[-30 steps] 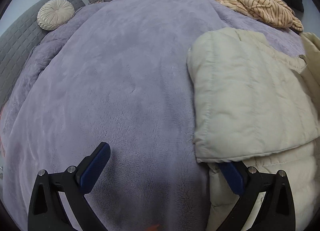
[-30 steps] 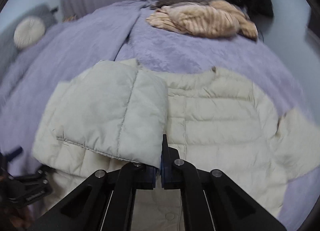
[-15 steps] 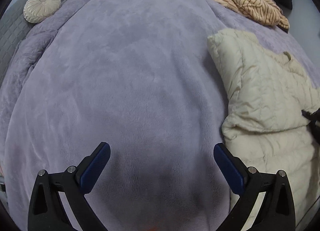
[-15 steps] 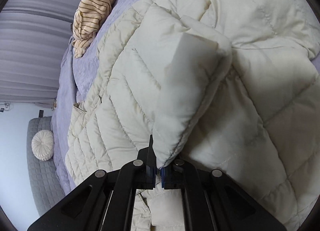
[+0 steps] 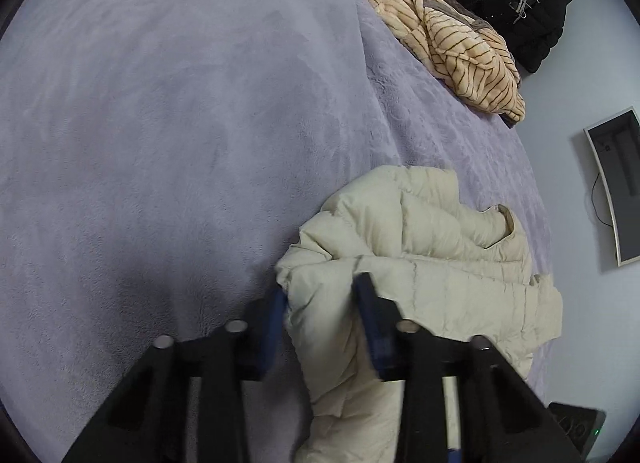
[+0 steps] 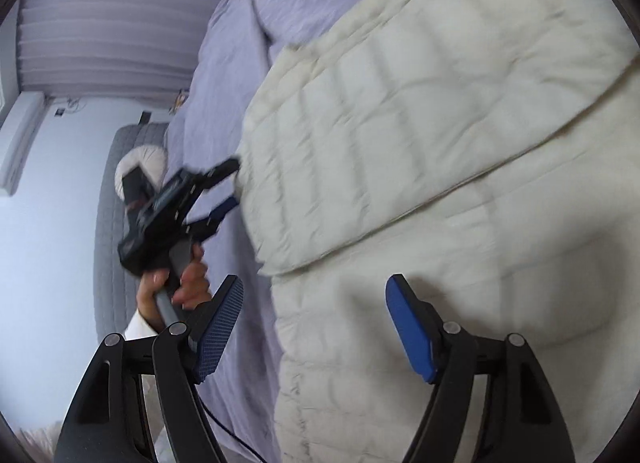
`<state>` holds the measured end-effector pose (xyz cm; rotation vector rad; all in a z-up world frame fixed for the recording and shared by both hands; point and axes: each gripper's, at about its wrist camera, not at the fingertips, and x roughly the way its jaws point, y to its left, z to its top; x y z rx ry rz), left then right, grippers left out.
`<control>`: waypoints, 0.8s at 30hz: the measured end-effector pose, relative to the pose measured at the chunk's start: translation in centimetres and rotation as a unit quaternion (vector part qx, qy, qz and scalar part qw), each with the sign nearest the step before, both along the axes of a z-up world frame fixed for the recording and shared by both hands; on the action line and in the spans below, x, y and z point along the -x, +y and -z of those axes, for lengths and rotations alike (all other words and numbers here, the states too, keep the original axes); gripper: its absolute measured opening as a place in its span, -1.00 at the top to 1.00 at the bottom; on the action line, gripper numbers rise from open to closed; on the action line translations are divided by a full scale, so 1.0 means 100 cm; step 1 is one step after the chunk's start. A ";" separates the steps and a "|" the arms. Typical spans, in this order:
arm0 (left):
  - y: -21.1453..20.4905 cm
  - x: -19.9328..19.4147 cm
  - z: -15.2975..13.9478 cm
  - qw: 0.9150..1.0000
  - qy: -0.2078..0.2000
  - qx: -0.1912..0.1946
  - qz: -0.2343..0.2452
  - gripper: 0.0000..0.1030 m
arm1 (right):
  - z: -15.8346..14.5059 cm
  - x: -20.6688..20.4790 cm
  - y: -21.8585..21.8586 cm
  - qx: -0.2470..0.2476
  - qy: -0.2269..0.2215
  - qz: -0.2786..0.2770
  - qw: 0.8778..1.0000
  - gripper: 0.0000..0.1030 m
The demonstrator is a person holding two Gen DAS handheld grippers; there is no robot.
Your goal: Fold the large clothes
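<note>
On a purple blanket [image 5: 180, 123], the left gripper [image 5: 322, 303] pinches a bunched edge of the cream puffer jacket [image 5: 420, 263], apparently to carry the next fold; striped clothes [image 5: 460, 59] lie far right. From the right gripper [image 6: 316, 327], fingers spread and empty, the jacket [image 6: 420, 123] fills the near right, freed for repositioning.

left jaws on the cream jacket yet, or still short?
Touching. Left wrist view: left gripper straddles a bunched fold of the cream jacket, fabric against both jaws.

Soft, even, cool light with faint shadows. Heavy fisheye bending and black corners. The right wrist view is motion-blurred, perhaps worst on the puffer jacket [image 6: 420, 103].
</note>
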<state>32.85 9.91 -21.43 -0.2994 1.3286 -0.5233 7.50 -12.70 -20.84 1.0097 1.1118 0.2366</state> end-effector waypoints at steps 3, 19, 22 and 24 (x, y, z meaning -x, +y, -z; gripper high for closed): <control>-0.005 0.000 -0.001 1.000 -0.013 -0.018 0.018 0.60 | 0.019 -0.028 0.053 -0.023 0.003 -0.020 1.000 -0.20; 0.006 -0.009 0.005 0.995 -0.043 -0.081 0.026 0.60 | 0.071 -0.063 0.154 -0.051 0.032 -0.071 0.996 0.98; 0.015 -0.002 -0.013 0.992 -0.074 -0.101 0.015 0.60 | 0.052 -0.056 0.151 -0.007 0.030 -0.116 0.993 0.94; 0.022 0.003 -0.026 0.990 -0.090 -0.109 0.010 0.60 | 0.035 -0.047 0.140 0.025 0.024 -0.133 0.990 0.66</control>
